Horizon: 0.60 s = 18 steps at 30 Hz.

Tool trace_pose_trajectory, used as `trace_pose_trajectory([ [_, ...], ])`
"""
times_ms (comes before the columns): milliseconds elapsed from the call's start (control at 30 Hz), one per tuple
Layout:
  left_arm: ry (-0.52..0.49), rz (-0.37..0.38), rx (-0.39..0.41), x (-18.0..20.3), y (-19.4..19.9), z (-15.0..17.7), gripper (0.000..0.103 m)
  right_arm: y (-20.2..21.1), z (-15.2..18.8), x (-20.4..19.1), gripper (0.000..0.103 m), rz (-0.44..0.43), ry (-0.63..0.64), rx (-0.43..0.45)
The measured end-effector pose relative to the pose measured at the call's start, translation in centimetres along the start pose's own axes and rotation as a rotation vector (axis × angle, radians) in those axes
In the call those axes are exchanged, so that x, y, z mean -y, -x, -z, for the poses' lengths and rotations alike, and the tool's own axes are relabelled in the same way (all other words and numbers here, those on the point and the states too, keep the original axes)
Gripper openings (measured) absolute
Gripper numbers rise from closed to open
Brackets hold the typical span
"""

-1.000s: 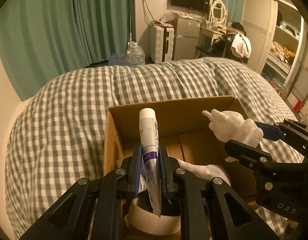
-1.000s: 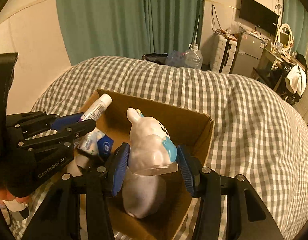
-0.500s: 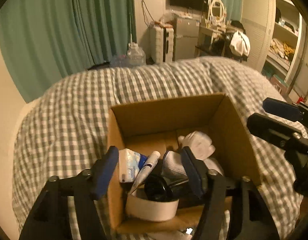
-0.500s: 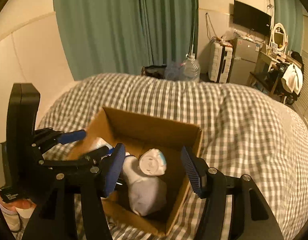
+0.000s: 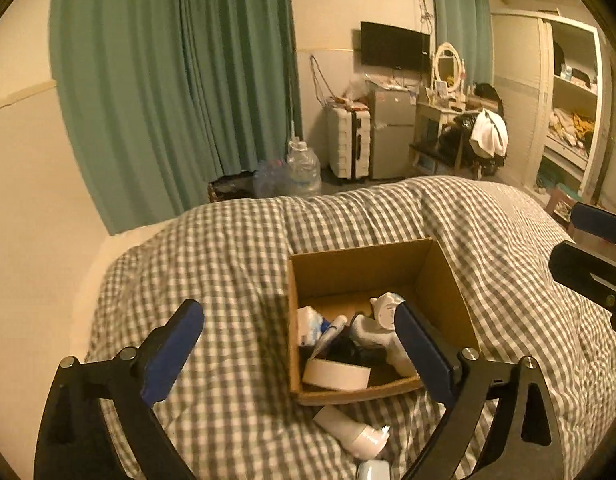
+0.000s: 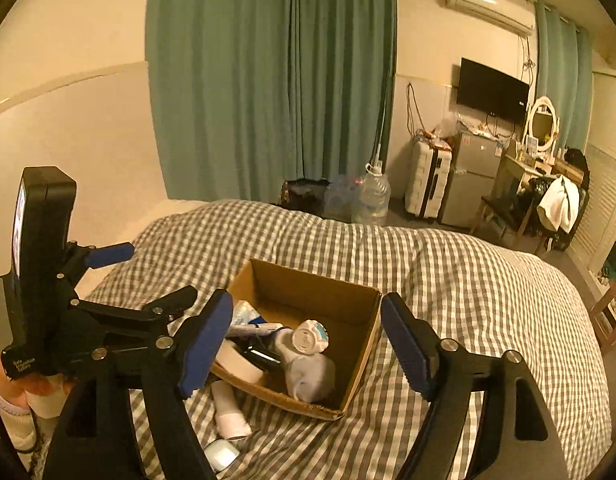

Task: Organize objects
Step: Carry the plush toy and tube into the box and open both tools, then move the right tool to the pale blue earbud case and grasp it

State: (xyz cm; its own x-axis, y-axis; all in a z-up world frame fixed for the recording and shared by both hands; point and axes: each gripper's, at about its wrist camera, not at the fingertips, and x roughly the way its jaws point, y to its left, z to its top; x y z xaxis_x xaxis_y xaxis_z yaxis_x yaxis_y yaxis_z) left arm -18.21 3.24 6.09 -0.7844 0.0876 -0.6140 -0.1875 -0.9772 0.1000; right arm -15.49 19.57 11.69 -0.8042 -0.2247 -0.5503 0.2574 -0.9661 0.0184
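Note:
An open cardboard box (image 5: 364, 268) (image 6: 320, 288) sits on the checked duvet. Inside lie a white rabbit figure (image 5: 382, 318) (image 6: 308, 354), a white tube (image 5: 330, 334) (image 6: 253, 330), a white tape roll (image 5: 336, 376) (image 6: 237, 362), a black item and a blue-white packet. My left gripper (image 5: 297, 354) is open and empty, held back above the box's left side. My right gripper (image 6: 308, 340) is open and empty, above the box. The left gripper's body also shows in the right wrist view (image 6: 107, 320).
A white bottle (image 5: 350, 430) (image 6: 227, 410) lies on the duvet (image 5: 211, 280) just in front of the box, with a small white case (image 6: 221, 454) nearer me. The bed edge and wall are at the left. Room furniture stands beyond the bed.
Both grippers opened, dropping the tube and the rabbit figure into the box, then drew back and up away from it.

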Motion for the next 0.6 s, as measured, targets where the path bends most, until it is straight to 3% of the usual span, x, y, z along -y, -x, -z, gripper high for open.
trace_pose_trajectory([
  [100, 0.008, -0.024, 0.015, -0.6, 1.6, 1.1, 0.101, 1.4, 0.4, -0.9, 0.085, -0.01, 0.003, 0.01],
  [300, 0.022, -0.067, 0.004, -1.0, 2.7, 5.0, 0.102, 2.1, 3.3, -2.6, 0.085, -0.027, 0.006, -0.009],
  [600, 0.019, -0.106, -0.067, -1.1, 0.2, 11.2, 0.102, -1.8, 9.9, -5.3, 0.085, -0.049, 0.041, -0.129],
])
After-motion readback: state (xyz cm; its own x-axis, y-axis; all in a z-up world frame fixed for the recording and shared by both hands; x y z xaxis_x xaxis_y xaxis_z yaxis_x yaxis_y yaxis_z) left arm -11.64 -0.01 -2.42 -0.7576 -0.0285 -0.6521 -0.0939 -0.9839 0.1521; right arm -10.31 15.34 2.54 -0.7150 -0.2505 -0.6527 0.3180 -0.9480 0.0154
